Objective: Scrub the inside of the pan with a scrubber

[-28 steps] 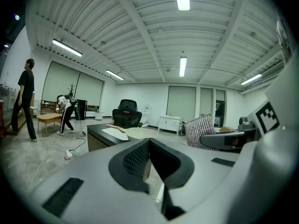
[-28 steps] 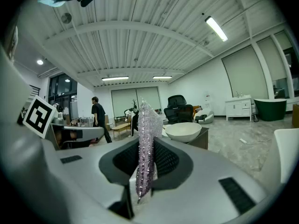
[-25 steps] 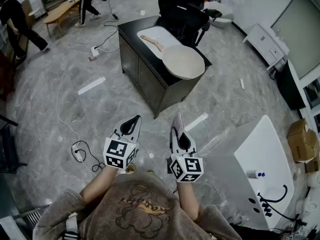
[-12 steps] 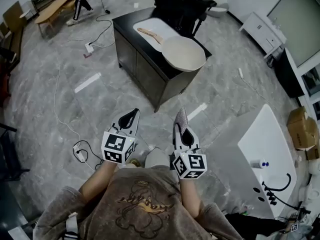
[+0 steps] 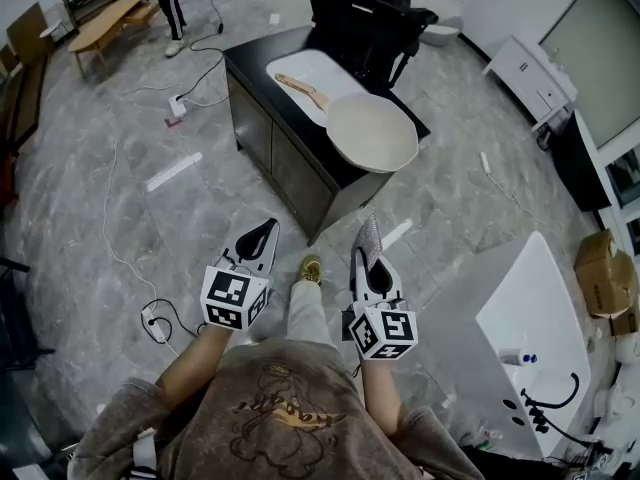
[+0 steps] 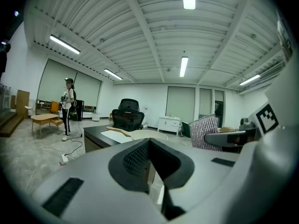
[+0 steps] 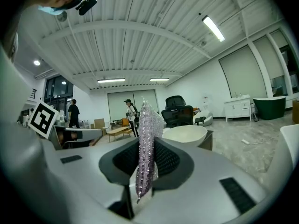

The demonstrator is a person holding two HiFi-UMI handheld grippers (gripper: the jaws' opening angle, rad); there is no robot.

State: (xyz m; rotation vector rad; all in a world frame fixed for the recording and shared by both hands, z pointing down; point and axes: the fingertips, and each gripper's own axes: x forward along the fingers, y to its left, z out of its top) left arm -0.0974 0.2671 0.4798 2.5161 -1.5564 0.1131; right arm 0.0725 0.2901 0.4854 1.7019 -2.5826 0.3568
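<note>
Two grippers are held well apart from the pan (image 5: 372, 133), which is set on the black cabinet (image 5: 285, 153). The left gripper (image 5: 264, 232) is shut on nothing; the scrubber (image 5: 369, 233) is pinched in the right gripper (image 5: 365, 265). Scrubbing seems not yet begun: the pan must first be reached, then the scrubber pressed inside.

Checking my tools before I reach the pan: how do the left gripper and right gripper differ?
The right gripper is shut on a sparkly scrubber; the left gripper is shut on nothing. The scrubber juts past the right gripper's tips; the left gripper's tips are bare. Both point toward the pan, not yet reaching it.
</note>
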